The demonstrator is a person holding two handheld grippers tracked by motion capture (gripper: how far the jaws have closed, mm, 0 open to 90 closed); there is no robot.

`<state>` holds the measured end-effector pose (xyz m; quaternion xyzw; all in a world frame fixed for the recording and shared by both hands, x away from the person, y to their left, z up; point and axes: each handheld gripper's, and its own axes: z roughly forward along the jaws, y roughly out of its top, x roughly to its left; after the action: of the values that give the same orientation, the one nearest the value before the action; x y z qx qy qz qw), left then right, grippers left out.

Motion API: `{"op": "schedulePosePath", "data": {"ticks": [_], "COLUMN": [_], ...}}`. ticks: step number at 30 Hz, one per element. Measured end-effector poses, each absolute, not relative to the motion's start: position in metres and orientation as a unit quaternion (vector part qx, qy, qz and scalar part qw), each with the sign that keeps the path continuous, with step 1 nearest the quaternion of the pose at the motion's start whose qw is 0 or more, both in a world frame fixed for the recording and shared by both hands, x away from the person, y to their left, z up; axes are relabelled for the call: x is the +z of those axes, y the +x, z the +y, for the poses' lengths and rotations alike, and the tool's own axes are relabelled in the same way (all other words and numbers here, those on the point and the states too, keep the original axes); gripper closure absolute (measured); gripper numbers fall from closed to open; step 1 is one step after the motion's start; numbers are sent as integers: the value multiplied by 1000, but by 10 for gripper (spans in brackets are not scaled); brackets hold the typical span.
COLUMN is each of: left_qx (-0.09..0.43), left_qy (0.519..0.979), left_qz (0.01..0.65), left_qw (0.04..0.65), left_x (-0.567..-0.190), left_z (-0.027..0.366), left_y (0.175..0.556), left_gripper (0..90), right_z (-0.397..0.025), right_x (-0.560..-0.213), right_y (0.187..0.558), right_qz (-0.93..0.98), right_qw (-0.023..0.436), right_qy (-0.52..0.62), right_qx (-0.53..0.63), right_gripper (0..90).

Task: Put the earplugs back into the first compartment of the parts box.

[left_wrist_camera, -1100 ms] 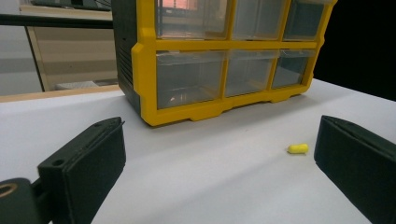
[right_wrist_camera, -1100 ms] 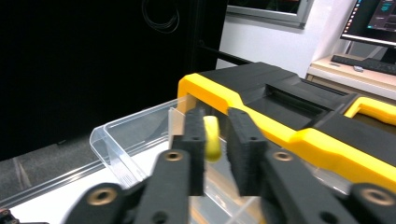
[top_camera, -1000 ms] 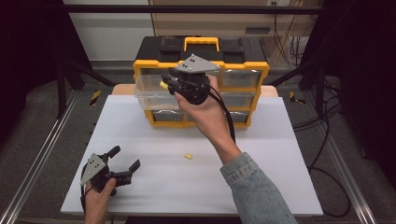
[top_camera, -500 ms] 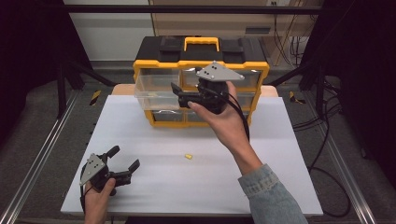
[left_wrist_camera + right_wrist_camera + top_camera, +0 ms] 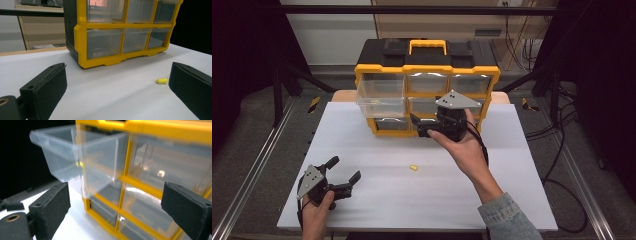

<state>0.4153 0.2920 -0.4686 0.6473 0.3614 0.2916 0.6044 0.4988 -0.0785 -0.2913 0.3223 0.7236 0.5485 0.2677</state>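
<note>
Drawer (image 5: 381, 98): your organizer's (image 5: 427, 70) top-left clear drawer sticks out, small yellow bits inside.
Yellow piece (image 5: 413, 168): lies mid-tabletop (image 5: 512, 165), long axis roughly left-right.
Right gripper (image 5: 422, 126): you hold it wide, empty, before the organizer.
Left gripper (image 5: 343, 172): wide, empty, near corner.

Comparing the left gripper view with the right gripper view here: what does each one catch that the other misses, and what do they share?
Left gripper view alone: a small yellow piece lying on the white table near the right-hand jaw, with the organizer's lower drawers closed.

Right gripper view alone: the pulled-out clear drawer sticking out from the organizer's top row, seen close and somewhat blurred.

Both: the yellow drawer organizer with clear drawers, and each gripper's own black jaws standing wide apart, holding nothing.
</note>
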Motion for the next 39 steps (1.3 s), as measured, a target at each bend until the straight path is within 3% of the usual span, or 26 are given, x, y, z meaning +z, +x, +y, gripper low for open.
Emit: {"op": "schedulePosePath", "data": {"ticks": [26,39], "left_qx": [300,297], "left_qy": [654,656], "left_qz": [357,353], "left_qw": [596,598], "left_x": [-468,-468], "left_z": [293,292], "left_y": [415,415], "left_gripper": [12,12], "right_z": [-92,-79], "right_x": [-404,-436], "right_y": [490,494], "right_qz": [786,820], "right_qw": [182,147], "right_qy": [380,386], "right_qx": [452,397], "right_gripper": [92,97]}}
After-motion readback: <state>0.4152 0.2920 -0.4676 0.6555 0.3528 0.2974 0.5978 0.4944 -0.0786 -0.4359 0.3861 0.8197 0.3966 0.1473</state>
